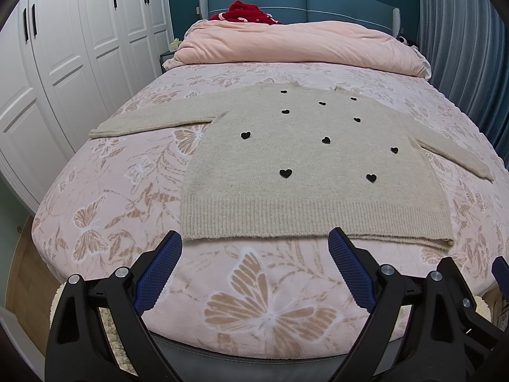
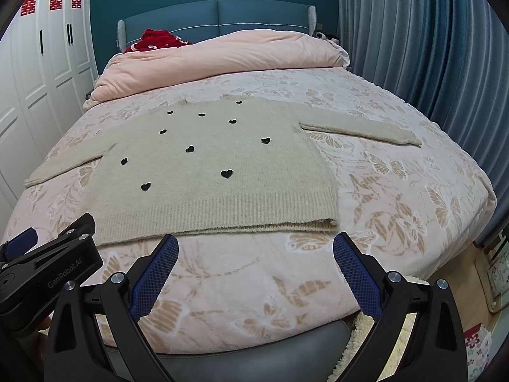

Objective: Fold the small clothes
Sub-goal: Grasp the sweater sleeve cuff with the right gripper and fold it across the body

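A beige knit sweater [image 1: 296,156] with small black hearts lies flat on the bed, both sleeves spread out sideways and the ribbed hem toward me. It also shows in the right wrist view [image 2: 203,172]. My left gripper [image 1: 254,238] is open and empty, hovering just in front of the hem's left half. My right gripper [image 2: 256,242] is open and empty, just in front of the hem's right half. The left gripper's body [image 2: 47,264] shows at the lower left of the right wrist view.
The bed has a pink butterfly-print cover [image 1: 261,302]. A folded pink duvet [image 1: 299,44] and a red garment [image 1: 248,12] lie at the head end. White wardrobes [image 1: 63,63] stand left, blue curtains [image 2: 429,47] right.
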`<state>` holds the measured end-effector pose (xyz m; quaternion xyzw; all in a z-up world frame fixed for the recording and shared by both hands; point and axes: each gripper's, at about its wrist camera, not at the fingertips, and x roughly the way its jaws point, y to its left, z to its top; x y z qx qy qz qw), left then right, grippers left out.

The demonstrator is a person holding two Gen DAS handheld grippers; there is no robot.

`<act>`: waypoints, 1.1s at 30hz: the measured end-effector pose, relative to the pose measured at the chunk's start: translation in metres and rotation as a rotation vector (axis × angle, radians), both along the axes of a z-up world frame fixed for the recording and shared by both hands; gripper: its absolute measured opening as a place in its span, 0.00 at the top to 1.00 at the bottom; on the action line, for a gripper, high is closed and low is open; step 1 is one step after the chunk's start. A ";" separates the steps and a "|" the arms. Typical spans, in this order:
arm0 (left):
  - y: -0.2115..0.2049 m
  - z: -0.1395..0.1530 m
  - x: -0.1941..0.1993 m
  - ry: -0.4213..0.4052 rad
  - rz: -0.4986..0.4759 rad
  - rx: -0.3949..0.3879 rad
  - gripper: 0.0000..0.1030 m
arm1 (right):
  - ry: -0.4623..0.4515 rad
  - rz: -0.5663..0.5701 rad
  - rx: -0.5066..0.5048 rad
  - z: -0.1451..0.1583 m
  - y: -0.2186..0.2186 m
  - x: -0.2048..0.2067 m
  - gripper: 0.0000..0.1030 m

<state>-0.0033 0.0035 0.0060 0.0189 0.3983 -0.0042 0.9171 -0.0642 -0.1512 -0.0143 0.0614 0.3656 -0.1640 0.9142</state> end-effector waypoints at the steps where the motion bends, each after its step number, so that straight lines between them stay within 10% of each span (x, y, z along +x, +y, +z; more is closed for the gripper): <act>1: 0.000 0.000 0.000 0.000 0.000 0.001 0.12 | 0.000 0.000 -0.001 0.001 -0.001 -0.001 0.06; 13: 0.006 -0.006 0.008 0.024 -0.019 -0.054 0.06 | 0.029 0.078 0.063 -0.015 -0.025 0.012 0.06; 33: 0.034 -0.047 0.121 0.109 0.127 -0.128 0.05 | -0.041 -0.650 0.471 -0.098 -0.508 0.194 0.10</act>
